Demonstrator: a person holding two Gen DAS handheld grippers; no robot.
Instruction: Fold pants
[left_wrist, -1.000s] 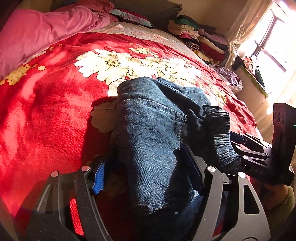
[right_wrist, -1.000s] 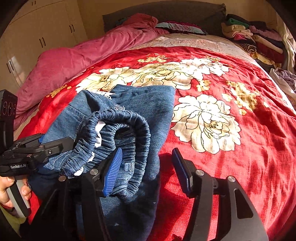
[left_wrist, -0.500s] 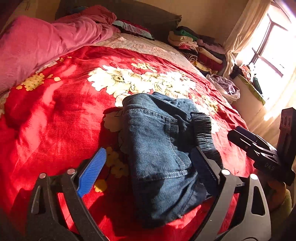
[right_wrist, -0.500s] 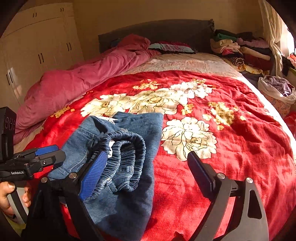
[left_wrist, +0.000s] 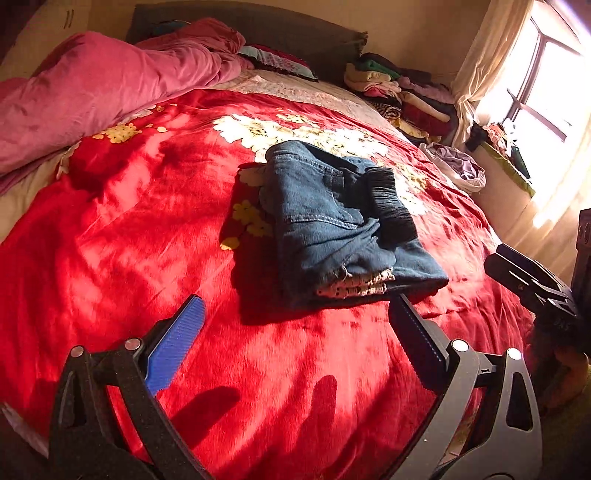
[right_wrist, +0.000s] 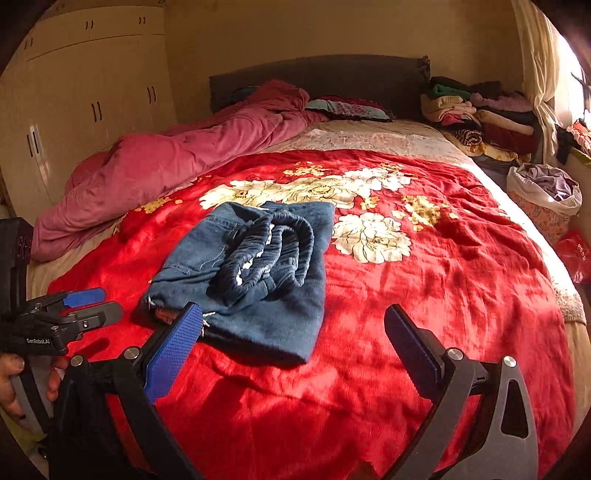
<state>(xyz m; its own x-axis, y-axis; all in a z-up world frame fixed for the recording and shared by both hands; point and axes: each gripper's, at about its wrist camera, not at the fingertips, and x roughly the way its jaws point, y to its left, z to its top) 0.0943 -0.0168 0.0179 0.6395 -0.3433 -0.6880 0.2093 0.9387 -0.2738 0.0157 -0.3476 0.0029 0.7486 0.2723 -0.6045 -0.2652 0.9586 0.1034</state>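
Folded pants mid-bed, red blanket bare around, my left hand-held gripper and right hand-held gripper both spread, wardrobe only in right view.

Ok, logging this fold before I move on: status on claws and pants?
Left claw open, empty. Right claw open, empty. Pants folded, lying on red blanket, untouched. Nothing in the way.

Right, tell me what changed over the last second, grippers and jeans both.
The left gripper, shut on the folded blue denim pants a second ago, opened its fingers and let go. Both it and the right gripper drew back toward the bed's near edge. The pants dropped flat as a folded bundle. They stay in the same spot on the red floral blanket; the right gripper remained open.
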